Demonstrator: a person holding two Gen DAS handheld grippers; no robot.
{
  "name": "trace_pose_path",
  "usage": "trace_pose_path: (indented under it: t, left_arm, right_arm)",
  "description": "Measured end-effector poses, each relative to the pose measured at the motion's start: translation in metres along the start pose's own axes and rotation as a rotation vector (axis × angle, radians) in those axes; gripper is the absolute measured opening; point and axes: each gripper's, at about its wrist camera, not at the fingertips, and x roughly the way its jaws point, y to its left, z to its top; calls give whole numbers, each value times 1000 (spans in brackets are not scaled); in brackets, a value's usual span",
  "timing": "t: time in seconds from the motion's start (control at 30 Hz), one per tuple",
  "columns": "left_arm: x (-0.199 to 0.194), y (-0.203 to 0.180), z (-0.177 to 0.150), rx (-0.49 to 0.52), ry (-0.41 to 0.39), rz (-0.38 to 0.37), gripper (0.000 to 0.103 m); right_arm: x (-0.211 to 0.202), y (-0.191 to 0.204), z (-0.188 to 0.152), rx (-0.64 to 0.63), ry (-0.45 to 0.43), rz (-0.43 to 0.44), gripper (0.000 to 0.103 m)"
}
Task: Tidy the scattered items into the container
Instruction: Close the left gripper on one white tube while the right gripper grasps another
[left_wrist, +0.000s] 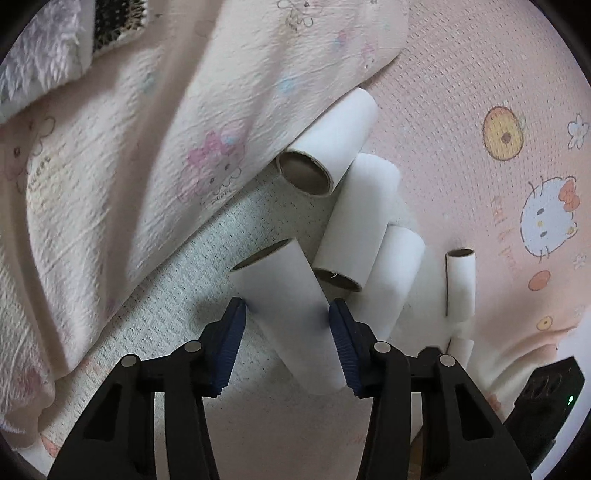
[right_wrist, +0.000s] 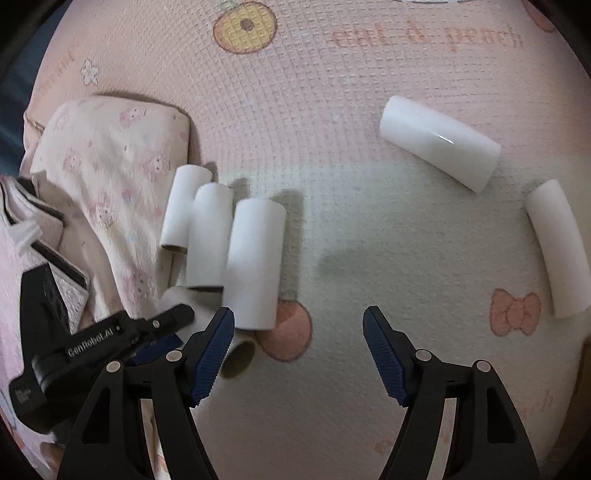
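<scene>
White cardboard is what we see most: short paper-wrapped tubes lie scattered on a pink woven bed mat (right_wrist: 295, 110) printed with cartoon cats and bows. Our left gripper (left_wrist: 287, 317) is clamped on the nearest white tube (left_wrist: 291, 306); both blue pads press its sides. Just behind it three or four more tubes (left_wrist: 354, 221) lie in a heap, touching each other, beside a crumpled cream printed blanket (left_wrist: 129, 166).

Our right gripper (right_wrist: 299, 325) hangs with its jaws apart and nothing between them. Ahead of it, well apart from the heap, lie two more white tubes (right_wrist: 439, 147), one of them near the right edge of the view.

We cannot see any container in either view. We judge the task is near its beginning: one tube is gripped, and the others we can see are not yet tidied.
</scene>
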Motion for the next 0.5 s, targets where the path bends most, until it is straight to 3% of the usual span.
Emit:
trace_pose_path:
  t: [0.27, 0.5]
  left_arm:
    - [1, -7, -3, 53, -19, -2, 51]
    - [7, 0, -1, 31, -15, -69, 51]
  right_arm:
    - [19, 22, 10, -79, 11, 1, 70]
    - [37, 16, 4, -7, 53, 29, 54]
